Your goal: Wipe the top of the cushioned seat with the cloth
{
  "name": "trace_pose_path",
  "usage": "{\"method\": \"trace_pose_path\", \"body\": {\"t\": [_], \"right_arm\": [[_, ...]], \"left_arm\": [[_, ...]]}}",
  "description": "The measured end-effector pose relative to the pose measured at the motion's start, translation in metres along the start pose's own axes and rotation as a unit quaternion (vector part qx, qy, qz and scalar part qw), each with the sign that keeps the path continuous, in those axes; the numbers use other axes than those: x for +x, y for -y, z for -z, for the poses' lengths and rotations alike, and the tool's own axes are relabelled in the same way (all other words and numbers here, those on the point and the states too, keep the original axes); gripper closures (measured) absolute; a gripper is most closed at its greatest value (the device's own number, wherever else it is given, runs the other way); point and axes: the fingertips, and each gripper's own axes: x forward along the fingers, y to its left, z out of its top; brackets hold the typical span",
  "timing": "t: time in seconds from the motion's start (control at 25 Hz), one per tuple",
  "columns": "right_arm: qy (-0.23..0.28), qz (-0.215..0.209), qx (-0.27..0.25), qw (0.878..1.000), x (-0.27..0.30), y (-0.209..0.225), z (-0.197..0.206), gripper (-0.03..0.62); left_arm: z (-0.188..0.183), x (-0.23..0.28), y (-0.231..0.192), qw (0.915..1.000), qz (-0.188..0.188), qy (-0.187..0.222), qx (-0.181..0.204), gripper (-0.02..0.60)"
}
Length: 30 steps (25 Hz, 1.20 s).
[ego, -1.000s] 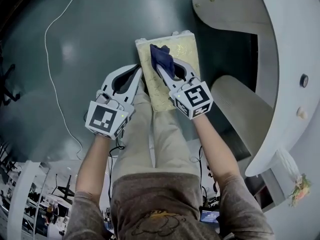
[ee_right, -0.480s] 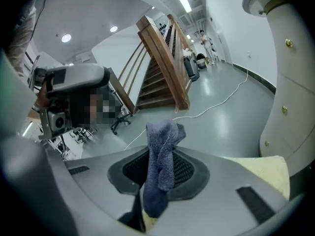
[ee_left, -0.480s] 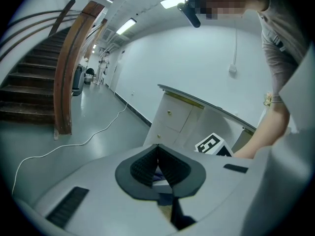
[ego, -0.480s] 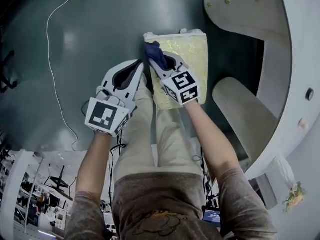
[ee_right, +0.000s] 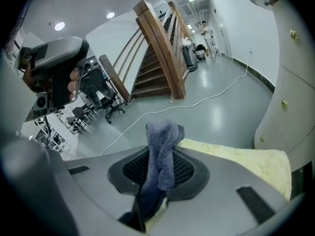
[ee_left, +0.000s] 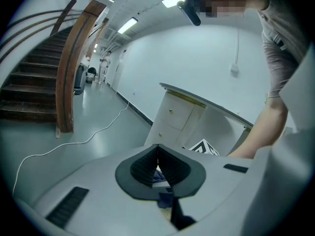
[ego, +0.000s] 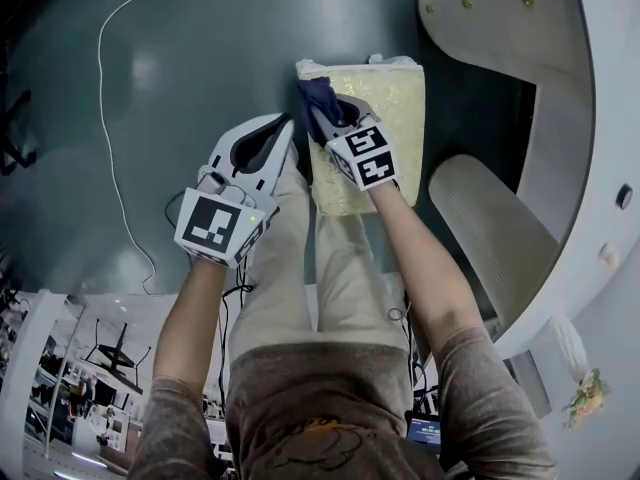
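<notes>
Glossy grey-green floor (ego: 200,68) crossed by a thin white cable (ego: 101,108); curved white cabinet (ego: 480,8) at right; wooden staircase (ee_right: 162,58) beyond, in the right gripper view.

Pale yellow rectangular cushioned seat (ego: 385,118): stands on the floor just ahead of the person's legs, near the white cabinet.

Dark blue terry cloth (ego: 318,96): sits bunched on the seat top at its left edge, toward the far corner; rises as a folded ridge in the right gripper view (ee_right: 161,151), with the yellow cushion (ee_right: 246,163) beneath and to the right.

Right hand-held gripper (ego: 328,116): clamps tight on the cloth, jaws angled down onto the seat top.

Left hand-held gripper (ego: 283,128): hangs just left of the seat, over the person's left leg; jaws drawn fully together (ee_left: 157,149), gripping nothing.
</notes>
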Motion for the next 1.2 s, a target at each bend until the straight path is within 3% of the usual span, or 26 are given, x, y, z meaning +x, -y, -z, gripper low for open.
{"method": "trace_pose_path", "body": {"t": [0.36,1.2], "right_arm": [[-0.001,0.022,0.005,1.0,-0.016,0.025,0.005,0.505],[0.005,0.094,0.03,0.995,-0.087,0.128,0.034,0.502]], "left_arm": [[0.001,0.006,0.011,0.9999,0.013,-0.007,0.003,0.563],[0.0,0.032,0.045,0.9979,0.051,-0.029,0.027,0.563]]}}
